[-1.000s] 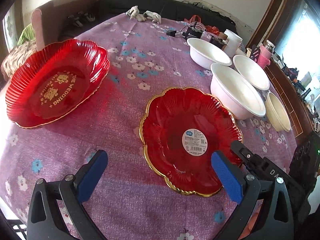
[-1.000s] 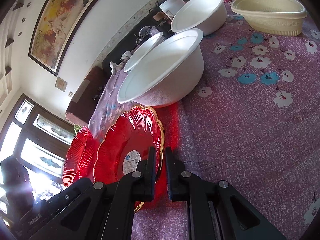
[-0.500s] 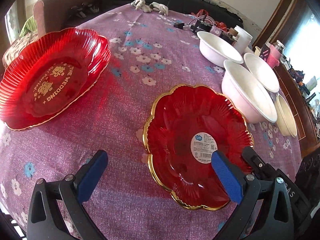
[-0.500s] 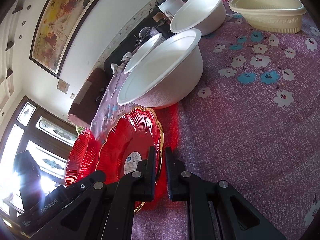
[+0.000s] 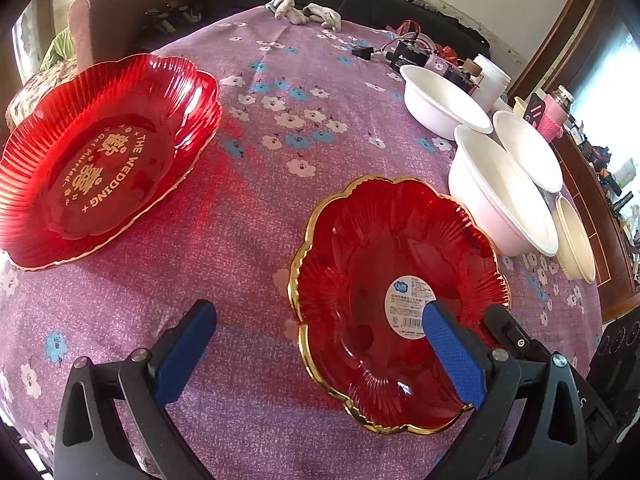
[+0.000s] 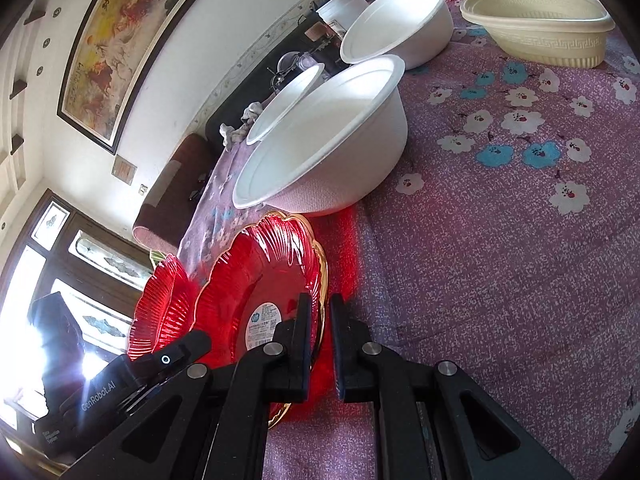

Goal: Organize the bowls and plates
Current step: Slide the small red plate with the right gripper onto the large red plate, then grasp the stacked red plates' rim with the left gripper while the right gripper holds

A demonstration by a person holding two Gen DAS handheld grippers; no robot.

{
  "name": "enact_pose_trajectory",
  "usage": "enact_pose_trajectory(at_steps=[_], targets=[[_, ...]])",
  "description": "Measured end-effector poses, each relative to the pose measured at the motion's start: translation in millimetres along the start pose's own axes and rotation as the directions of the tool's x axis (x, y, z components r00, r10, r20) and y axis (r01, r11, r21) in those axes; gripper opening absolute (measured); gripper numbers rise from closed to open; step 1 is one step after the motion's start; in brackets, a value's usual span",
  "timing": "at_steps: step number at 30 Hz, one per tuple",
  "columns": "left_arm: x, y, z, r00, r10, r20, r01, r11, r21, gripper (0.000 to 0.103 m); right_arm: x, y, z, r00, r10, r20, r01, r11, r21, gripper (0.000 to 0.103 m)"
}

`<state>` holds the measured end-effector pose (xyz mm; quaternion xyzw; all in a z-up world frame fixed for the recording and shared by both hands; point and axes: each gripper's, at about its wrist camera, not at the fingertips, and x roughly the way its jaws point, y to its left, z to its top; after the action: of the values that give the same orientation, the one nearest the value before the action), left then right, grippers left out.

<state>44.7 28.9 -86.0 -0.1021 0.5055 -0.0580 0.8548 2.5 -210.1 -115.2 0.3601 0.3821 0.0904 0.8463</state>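
A gold-rimmed red plate (image 5: 384, 280) with a white label lies on the purple flowered tablecloth (image 5: 260, 160). My right gripper (image 6: 320, 308) is shut on its near rim; the plate (image 6: 260, 280) shows tilted in the right wrist view. My left gripper (image 5: 316, 344) is open, wide, its right finger over the plate's near side. A larger red plate (image 5: 100, 160) with gold lettering lies at the left; it also shows in the right wrist view (image 6: 160, 312). Three white bowls (image 5: 500, 200) and a cream bowl (image 5: 576, 240) stand at the right.
Cables, a black box (image 5: 412, 54), a white cup (image 5: 492, 80) and a pink bottle (image 5: 556, 116) sit at the table's far right. Grey gloves (image 5: 304, 12) lie at the far edge. A chair back (image 5: 132, 20) stands behind the table.
My left gripper has moved forward and right, so the gold-rimmed plate sits lower and closer under its right finger. The right gripper stays shut on the plate's rim.
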Motion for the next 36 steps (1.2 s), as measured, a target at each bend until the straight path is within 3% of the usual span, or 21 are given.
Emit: enact_pose_trajectory(at_steps=[4, 7, 12, 19, 36], targets=[[3, -2, 0, 1.000, 0.006, -0.011, -0.006, 1.000, 0.014, 0.084, 0, 0, 0, 1.000, 0.001, -0.003, -0.001, 1.000, -0.001, 0.009], [6, 0, 0, 1.000, 0.003, -0.014, -0.003, 1.000, 0.012, 0.078, 1, 0, 1, 1.000, 0.000, -0.011, 0.000, 1.000, -0.004, 0.010], [6, -1, 1, 1.000, 0.020, -0.001, -0.020, 0.999, 0.032, 0.058, 5, 0, 1, 0.999, 0.009, -0.046, -0.009, 1.000, 0.001, 0.011], [6, 1, 2, 0.999, 0.033, 0.000, -0.033, 0.998, 0.053, 0.019, 12, 1, 5, 0.997, 0.015, -0.070, -0.014, 1.000, 0.013, 0.011], [-3, 4, -5, 0.999, 0.030, 0.013, -0.030, 0.998, 0.060, 0.017, 10, 11, 2, 0.997, -0.047, -0.055, 0.046, 0.998, -0.031, 0.007]])
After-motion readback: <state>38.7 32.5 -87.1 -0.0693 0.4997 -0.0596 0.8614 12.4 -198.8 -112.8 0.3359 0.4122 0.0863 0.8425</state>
